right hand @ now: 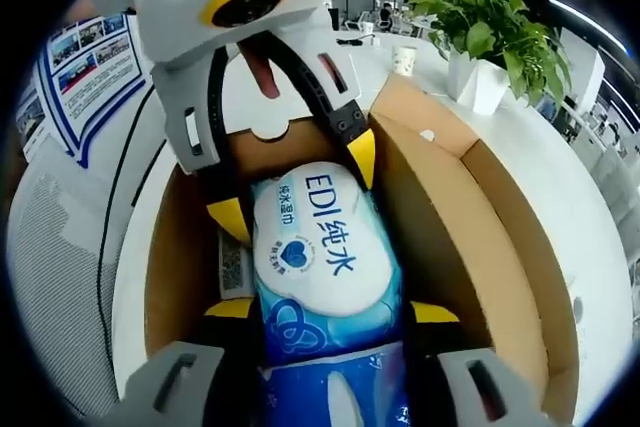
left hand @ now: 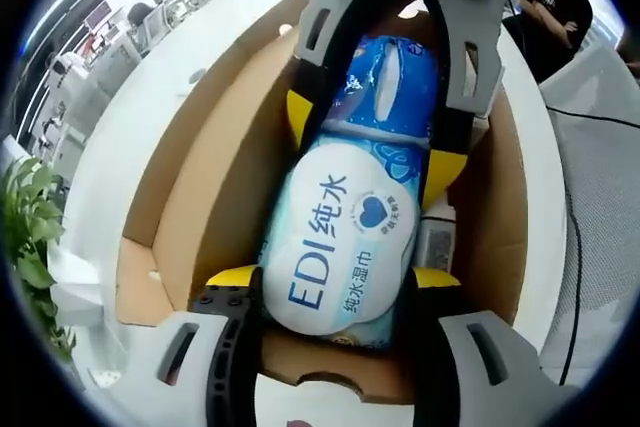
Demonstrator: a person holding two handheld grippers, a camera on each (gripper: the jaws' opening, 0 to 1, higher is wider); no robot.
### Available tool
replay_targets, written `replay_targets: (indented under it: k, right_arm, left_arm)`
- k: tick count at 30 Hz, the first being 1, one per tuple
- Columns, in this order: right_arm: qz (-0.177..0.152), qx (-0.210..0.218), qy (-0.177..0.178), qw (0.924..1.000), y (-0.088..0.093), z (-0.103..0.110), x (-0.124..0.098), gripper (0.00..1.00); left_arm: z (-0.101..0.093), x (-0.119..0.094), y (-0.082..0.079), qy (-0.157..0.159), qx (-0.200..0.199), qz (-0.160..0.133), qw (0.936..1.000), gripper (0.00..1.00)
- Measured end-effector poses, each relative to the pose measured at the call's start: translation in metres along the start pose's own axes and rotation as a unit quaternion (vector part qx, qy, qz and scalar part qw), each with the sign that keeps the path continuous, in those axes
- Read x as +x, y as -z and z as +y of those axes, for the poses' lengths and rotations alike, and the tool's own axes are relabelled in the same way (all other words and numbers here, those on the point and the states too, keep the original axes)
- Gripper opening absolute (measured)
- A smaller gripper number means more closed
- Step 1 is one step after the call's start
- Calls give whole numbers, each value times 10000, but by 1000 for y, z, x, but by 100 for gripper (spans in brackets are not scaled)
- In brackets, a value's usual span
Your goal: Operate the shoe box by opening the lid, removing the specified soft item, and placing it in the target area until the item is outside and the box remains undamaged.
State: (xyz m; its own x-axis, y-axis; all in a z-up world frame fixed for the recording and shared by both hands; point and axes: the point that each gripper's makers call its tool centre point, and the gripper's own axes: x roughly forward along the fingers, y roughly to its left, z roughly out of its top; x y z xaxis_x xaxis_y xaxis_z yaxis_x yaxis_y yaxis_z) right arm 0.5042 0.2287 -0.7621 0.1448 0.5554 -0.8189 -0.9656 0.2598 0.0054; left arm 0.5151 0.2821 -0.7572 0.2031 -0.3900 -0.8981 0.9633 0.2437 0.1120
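Nearest the lens in both views: the wet-wipes pack (left hand: pixel 345 237), soft, blue and white, lying between each claw's yellow-tipped jaws. Left gripper (left hand: pixel 340 282) has its jaws pressed to the pack's flanks at the white printed end; right gripper (right hand: pixel 335 312) pinches the blue end the same way. The two claws face each other along the pack.

Around the claws: the shoe box (left hand: pixel 175 217), brown cardboard, lid already open, walls close on both sides of the jaws. Pack sits inside on the box floor, not yet lifted clear.

Judgement: lift both ends together, straight up and level, so the pack does not sag or fold. Keep jaw tips off the cardboard walls. Squeeze just enough to hold; film is slippery.

Beyond the box: white table (right hand: pixel 600 277), potted plant (right hand: pixel 480 22).
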Motion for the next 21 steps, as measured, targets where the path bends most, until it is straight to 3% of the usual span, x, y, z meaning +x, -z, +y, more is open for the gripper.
replay_targets:
  k: [5, 12, 21]
  right_arm:
    - [38, -88, 3, 10000, 0, -2, 3, 57]
    - [210, -293, -71, 9993, 1, -2, 13, 60]
    - [225, -449, -161, 9986, 4, -2, 17, 62]
  left_arm:
    - [1, 0, 0, 79, 94, 2, 9999, 58]
    - [-4, 9, -2, 150, 853, 199, 9960, 60]
    - [-6, 21, -1, 286, 1099, 100, 9935, 63]
